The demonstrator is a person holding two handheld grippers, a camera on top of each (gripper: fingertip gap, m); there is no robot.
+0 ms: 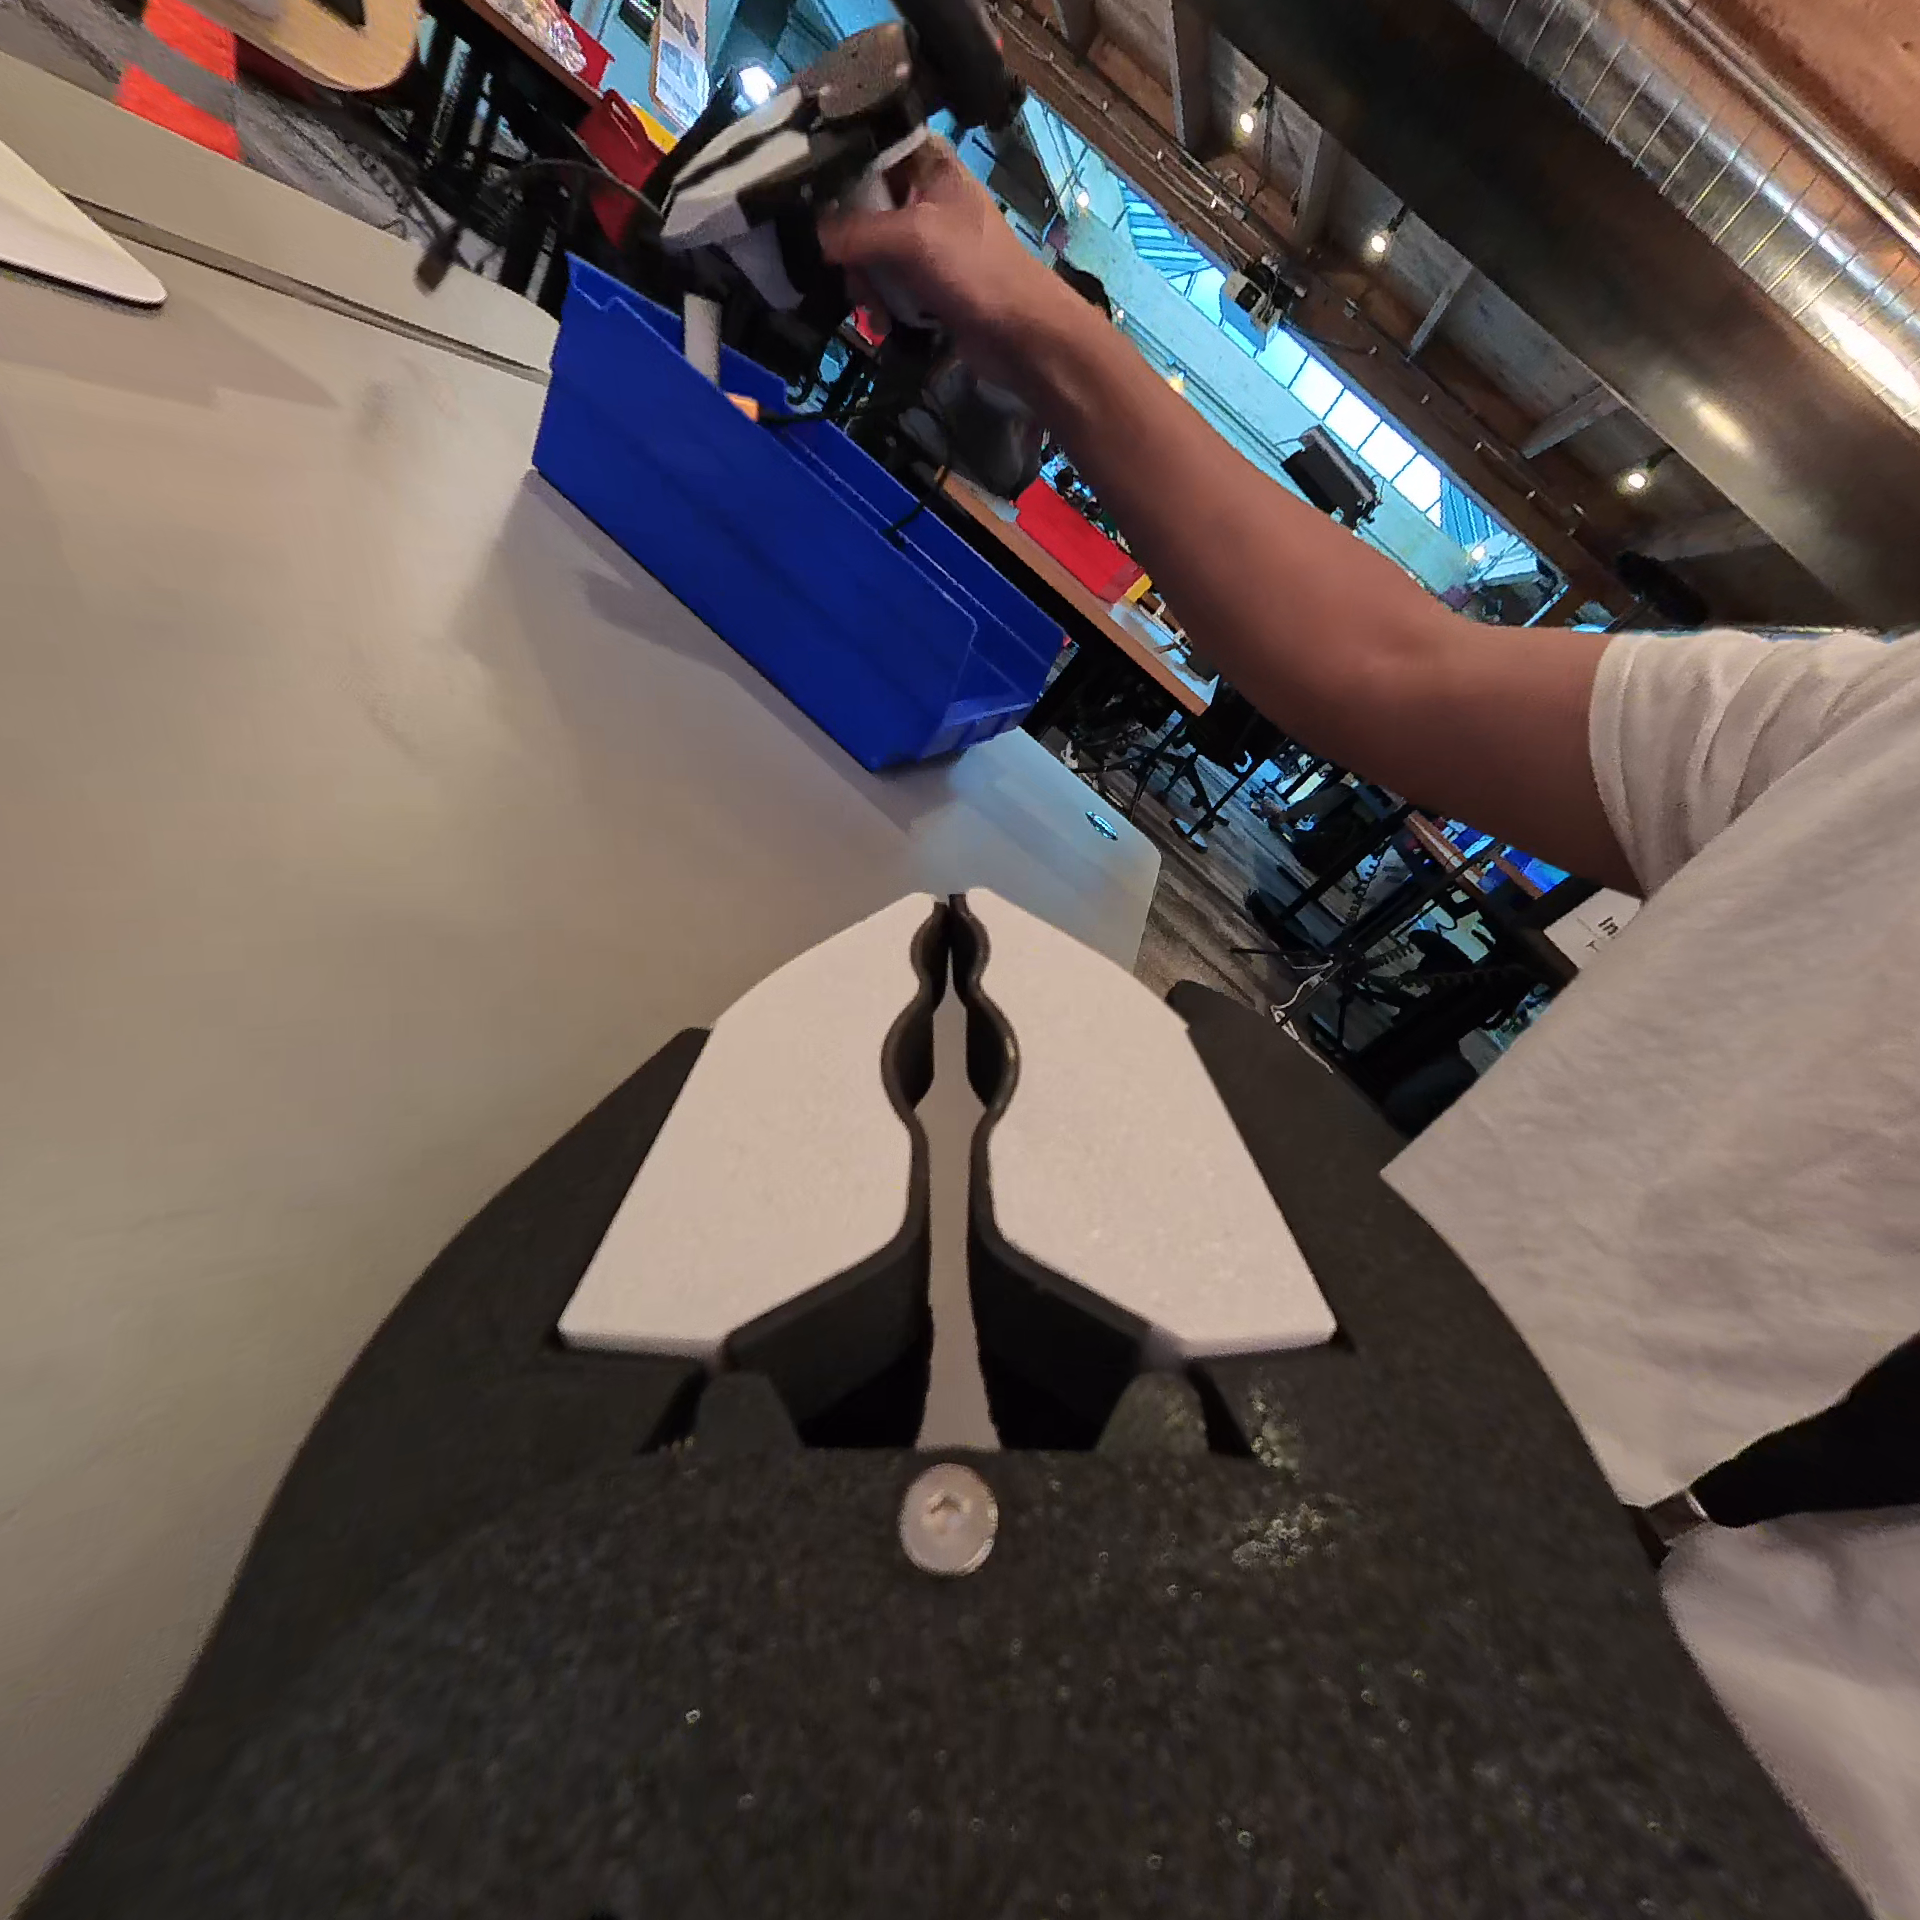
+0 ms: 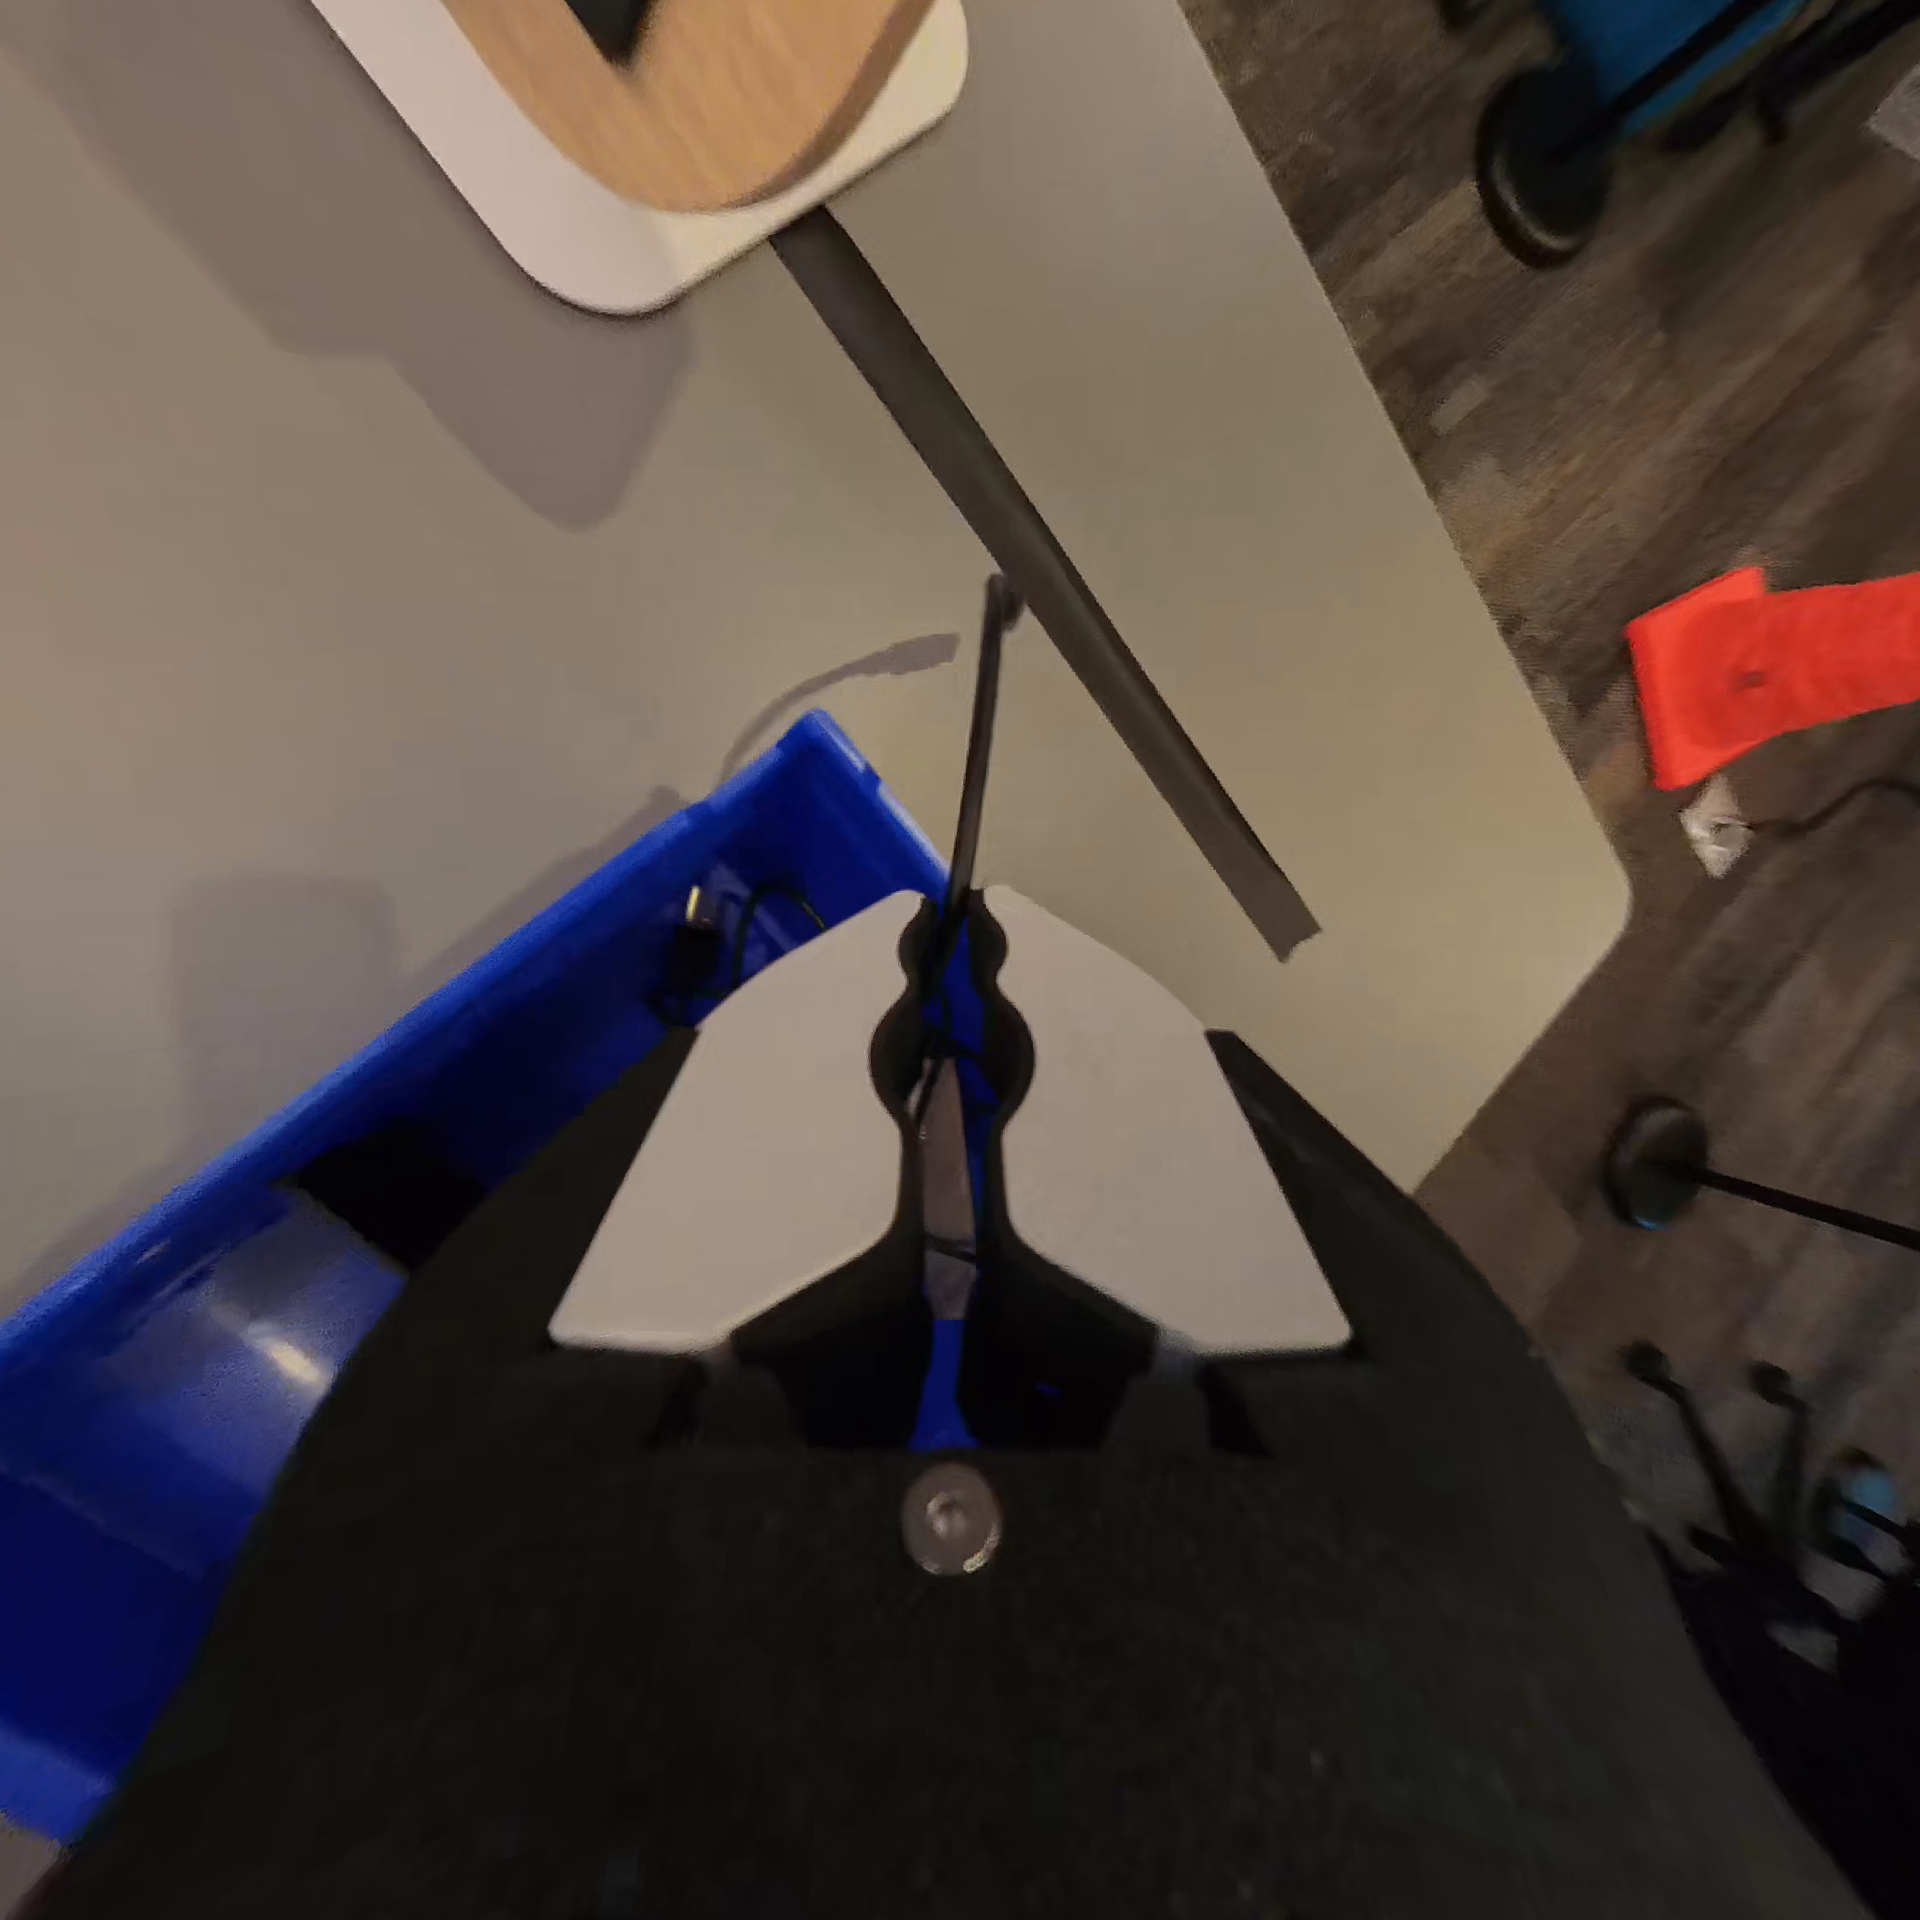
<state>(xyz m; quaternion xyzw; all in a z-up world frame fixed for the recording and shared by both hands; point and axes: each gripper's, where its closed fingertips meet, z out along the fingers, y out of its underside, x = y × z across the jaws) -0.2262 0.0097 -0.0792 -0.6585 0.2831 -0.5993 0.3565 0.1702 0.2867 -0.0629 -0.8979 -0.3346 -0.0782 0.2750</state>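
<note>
My right gripper (image 2: 951,904) is shut on a thin black cable (image 2: 982,727), which sticks out straight past the fingertips. It hangs over the far end of a blue bin (image 2: 416,1039) that holds more black wires and a small connector (image 2: 694,920). The left wrist view shows this gripper (image 1: 707,343) in a person's hand above the blue bin (image 1: 748,540). My left gripper (image 1: 951,904) is shut, its pads pressed together with nothing showing between them. It hovers low over the grey table (image 1: 260,727), near the bin's closer end.
A white board (image 2: 582,218) with a wooden piece (image 2: 707,94) lies on the table beyond the bin. A dark seam (image 2: 1039,561) runs between two tabletops. The table edge and floor lie to the right, with a red object (image 2: 1766,665) on the floor. The person's arm (image 1: 1299,582) reaches across. The grippers' ends are close to 50 cm from one another. Measured from the fingertips, the dark seam (image 2: 1039,561) is 20 cm or so from the right gripper and 60 cm from the left.
</note>
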